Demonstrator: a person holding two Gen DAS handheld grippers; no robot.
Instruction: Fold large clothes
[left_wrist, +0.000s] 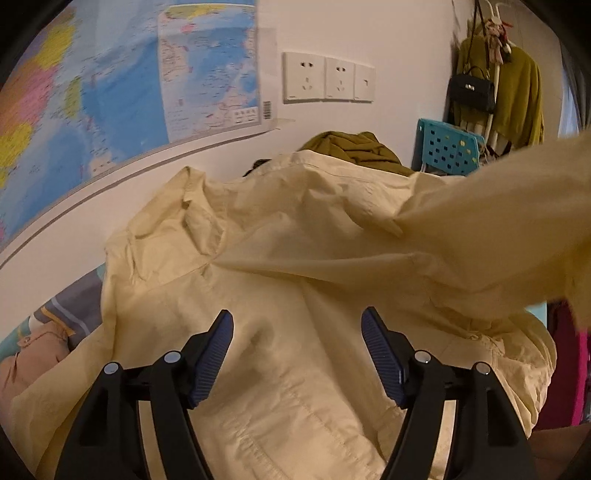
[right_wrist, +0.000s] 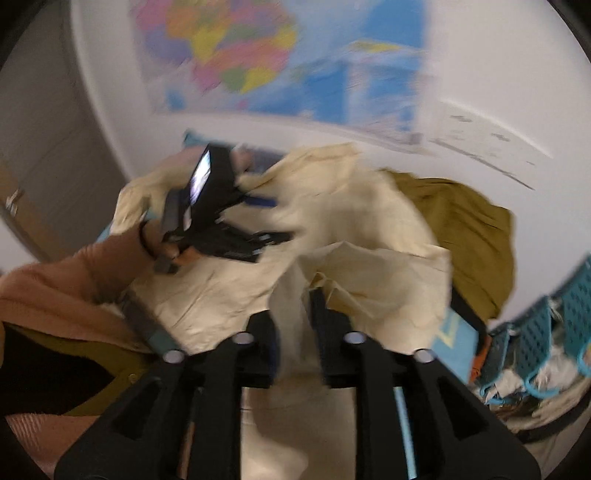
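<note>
Black gripper arms filled the bottom of both wrist views. Seen from the left wrist, the left gripper (left_wrist: 297, 354) stood with its blue ribbed pads well apart and nothing between them, hovering just above the pale yellow jacket (left_wrist: 266, 280), which spread across the middle and lower part of the frame. One yellow sleeve (left_wrist: 498, 221) stretched from the centre out to the right edge of the picture, lifted and pulled taut toward that side.

Seen from the right wrist, much blurred, the right gripper (right_wrist: 295, 332) had its jaws close together with pale yellow cloth running up between them; it appeared to hold that cloth, most likely the sleeve. The same view showed a person's hand (right_wrist: 166, 243) holding the left gripper in the centre left of the frame, above the jacket.

So the garment's long line ran sideways, from the collar (left_wrist: 195, 214) at the upper left of the left view to the raised sleeve at the right. The empty left gripper was nearer the jacket body, directly below it. An olive garment (left_wrist: 354, 149) lay behind, near a wall map (left_wrist: 129, 81) and a teal basket (left_wrist: 448, 149).
</note>
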